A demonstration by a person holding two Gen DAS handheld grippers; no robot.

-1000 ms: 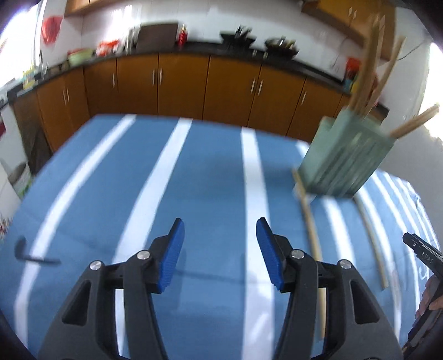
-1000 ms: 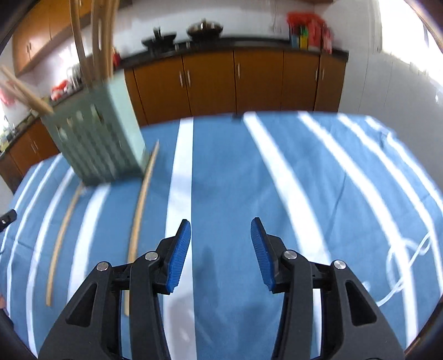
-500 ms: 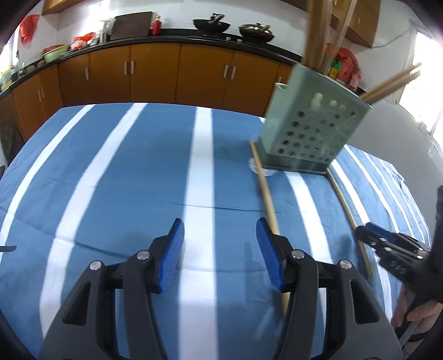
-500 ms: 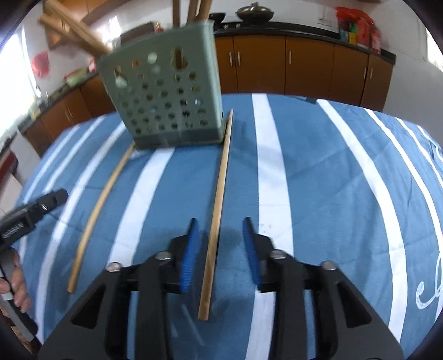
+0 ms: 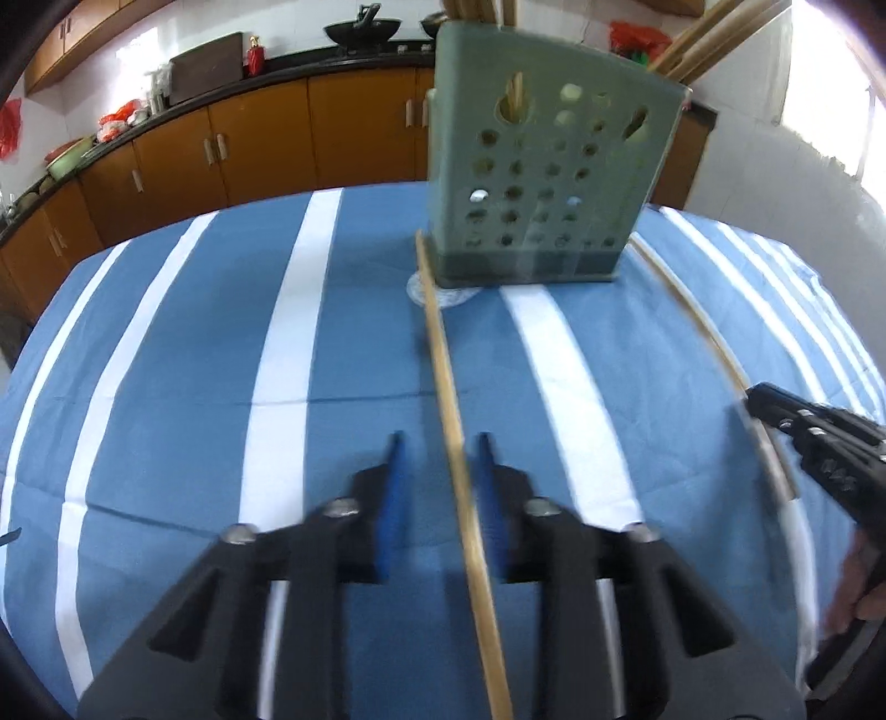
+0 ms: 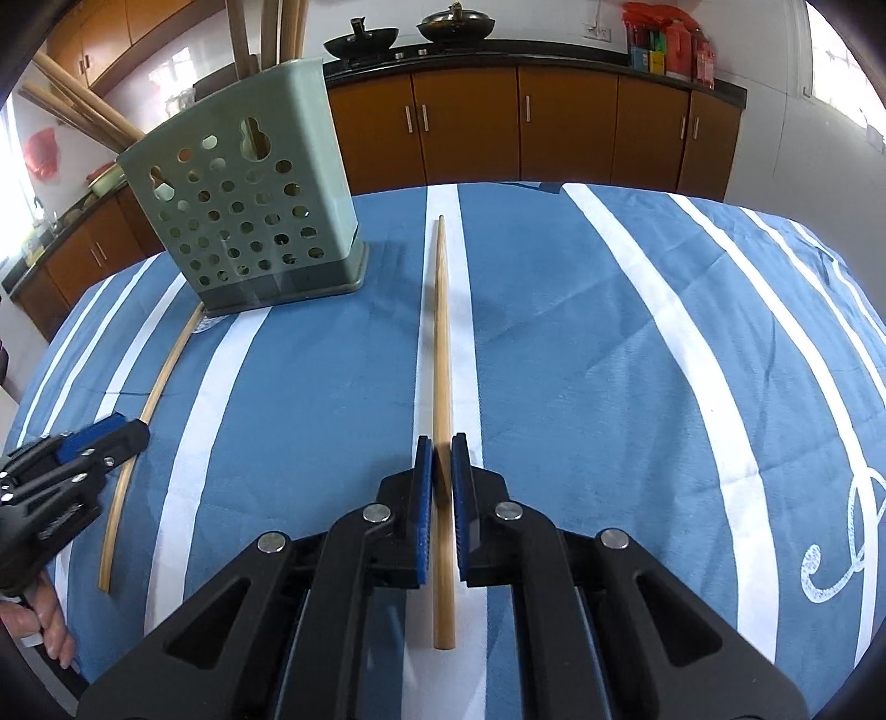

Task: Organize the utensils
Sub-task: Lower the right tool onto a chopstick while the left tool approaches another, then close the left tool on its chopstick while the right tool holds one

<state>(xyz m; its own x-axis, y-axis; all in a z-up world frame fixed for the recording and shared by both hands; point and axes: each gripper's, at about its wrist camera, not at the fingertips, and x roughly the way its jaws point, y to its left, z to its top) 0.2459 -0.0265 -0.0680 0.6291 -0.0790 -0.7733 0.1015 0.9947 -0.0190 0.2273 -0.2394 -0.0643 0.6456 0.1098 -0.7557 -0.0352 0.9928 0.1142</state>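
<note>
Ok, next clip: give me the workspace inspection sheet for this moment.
Surface: blue striped tablecloth, flat.
Job's things: green holder with chopsticks standing in it; left chopstick and right chopstick lying either side of it.
Clutter: nothing seen.
Grippers: left gripper fingers closing, left chopstick between them; right gripper shut on right chopstick.
Cables: nothing seen.
Surroundings: wooden cabinets, woks on the counter.

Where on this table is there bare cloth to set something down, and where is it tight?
Free: the striped cloth left of the left chopstick, and the wide stretch right of the right chopstick. Tight: around the green holder, flanked by both chopsticks.
</note>
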